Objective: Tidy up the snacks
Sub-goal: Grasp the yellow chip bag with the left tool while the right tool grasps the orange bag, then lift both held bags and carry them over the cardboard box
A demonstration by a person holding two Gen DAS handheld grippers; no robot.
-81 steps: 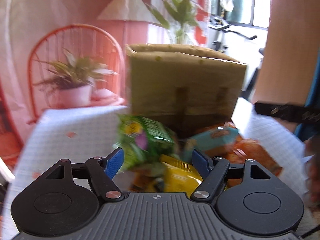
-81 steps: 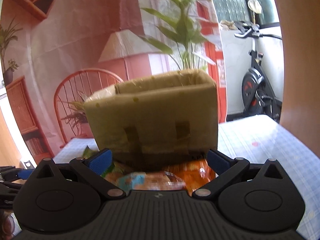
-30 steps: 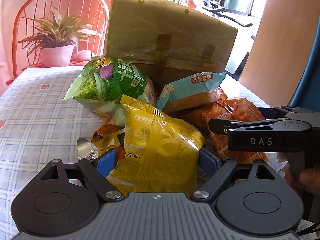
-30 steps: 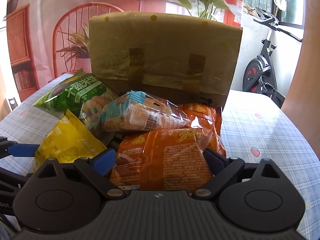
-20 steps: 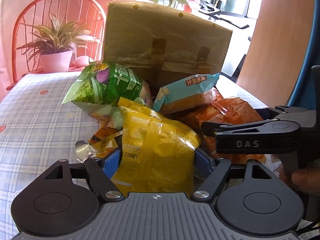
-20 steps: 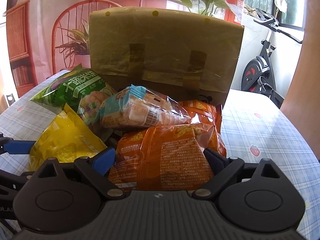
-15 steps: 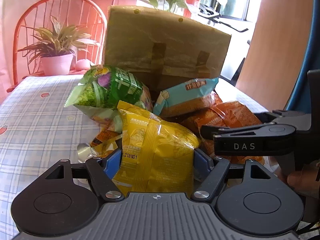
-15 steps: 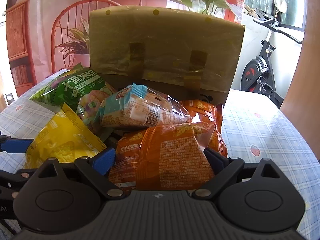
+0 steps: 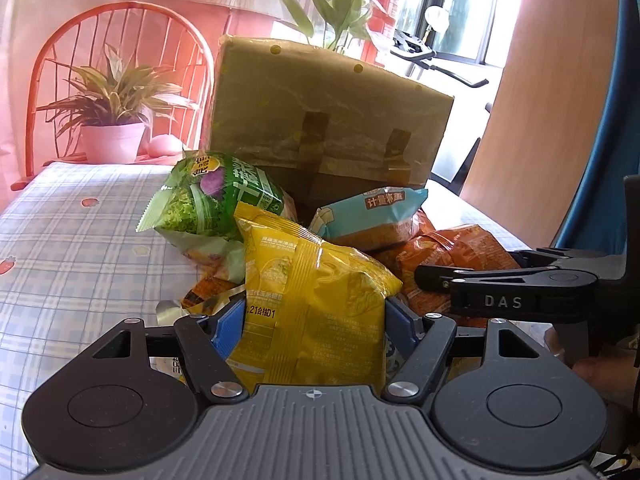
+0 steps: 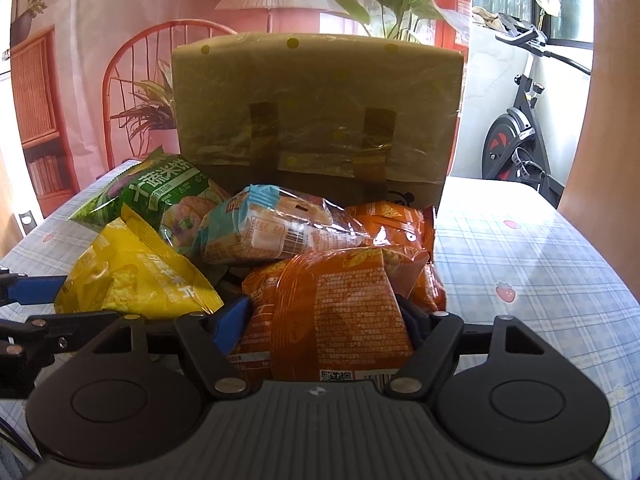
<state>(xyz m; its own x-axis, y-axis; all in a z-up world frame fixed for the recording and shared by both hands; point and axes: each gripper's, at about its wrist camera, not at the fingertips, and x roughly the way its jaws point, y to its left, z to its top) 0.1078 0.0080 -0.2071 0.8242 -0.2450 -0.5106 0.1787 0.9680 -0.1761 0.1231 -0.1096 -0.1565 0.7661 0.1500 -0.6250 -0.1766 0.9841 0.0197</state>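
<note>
A heap of snack packets lies on the checked-cloth counter (image 10: 520, 248), bunched against the front of a tall box wrapped in olive paper (image 10: 316, 108) that stands toward the counter's far edge. The left gripper (image 9: 310, 322) has its blue fingers (image 9: 228, 326) on either side of the yellow packet (image 9: 312, 292), both pads pressed into the wrapper – clamped on it. The right gripper (image 10: 326, 320) straddles an orange packet (image 10: 340, 304) at the near side of the heap; its fingers (image 10: 232, 318) are closing, and both already bear on the packet's sides. Behind the yellow packet a green packet (image 9: 216, 196) leans at the heap's left, and a pale blue packet (image 10: 276, 228) lies across the top of the pile, just in front of the box. More orange packets (image 10: 396, 220) sit beneath and to the right of the blue one, touching the box's foot. In the left wrist view the right gripper's black arm reaches in from the right, over the orange packets. Beyond the counter's far left corner stand a potted plant (image 9: 112, 120) and a red chair (image 9: 120, 48) – well apart from the snacks
</note>
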